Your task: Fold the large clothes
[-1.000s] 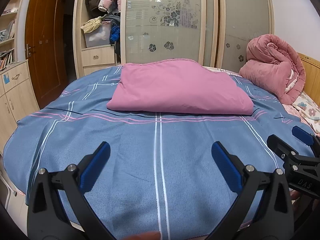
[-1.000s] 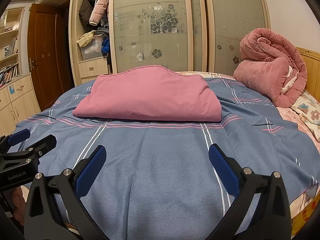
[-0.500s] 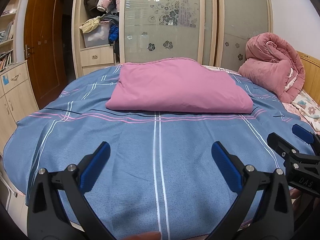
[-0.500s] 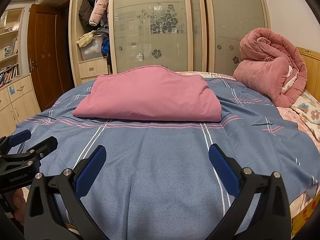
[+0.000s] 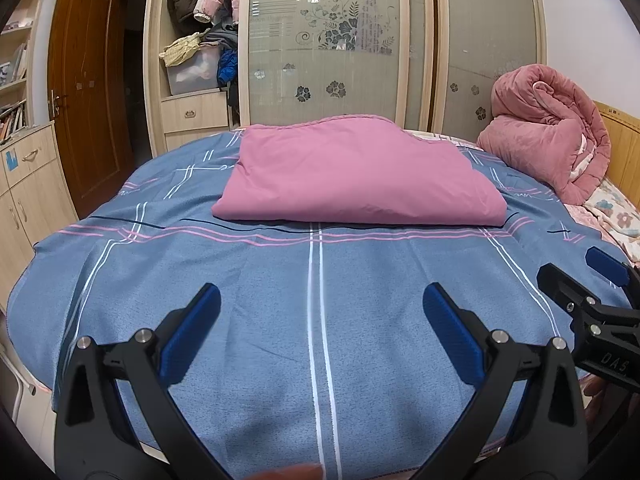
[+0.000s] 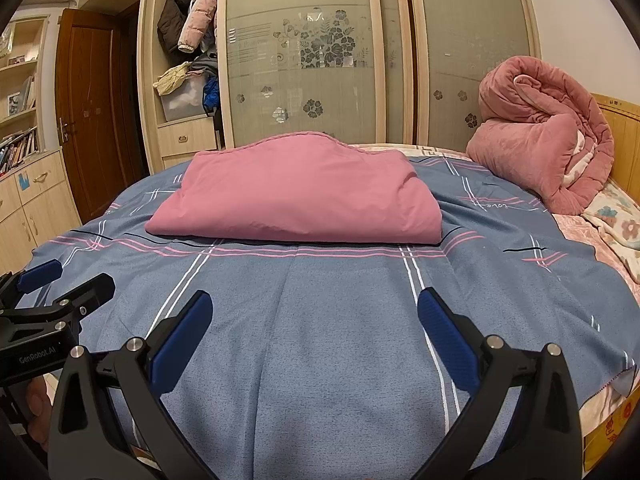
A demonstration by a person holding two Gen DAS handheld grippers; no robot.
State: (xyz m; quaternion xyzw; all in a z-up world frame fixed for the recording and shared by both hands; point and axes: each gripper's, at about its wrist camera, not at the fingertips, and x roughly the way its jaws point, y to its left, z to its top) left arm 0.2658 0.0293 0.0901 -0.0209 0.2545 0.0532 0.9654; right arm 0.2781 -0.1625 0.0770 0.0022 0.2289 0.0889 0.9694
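A pink cloth (image 5: 356, 176) lies folded into a thick rectangle in the middle of the bed, on a blue sheet with pink and white stripes (image 5: 320, 300). It also shows in the right wrist view (image 6: 296, 196). My left gripper (image 5: 320, 312) is open and empty, held above the near part of the sheet, well short of the cloth. My right gripper (image 6: 314, 320) is open and empty, level with it on the right. Each gripper shows at the edge of the other's view: the right one (image 5: 592, 304) and the left one (image 6: 56, 296).
A rolled pink quilt (image 5: 548, 132) sits at the far right by the wooden headboard (image 5: 620, 140). A wardrobe with frosted sliding doors (image 5: 328, 40) stands behind the bed, its left bay stuffed with clothes. A brown door (image 5: 88, 92) and low cabinets (image 5: 28, 184) stand at left.
Both grippers have stayed open and almost still. The views have shifted very slightly. The pink cloth has not moved.
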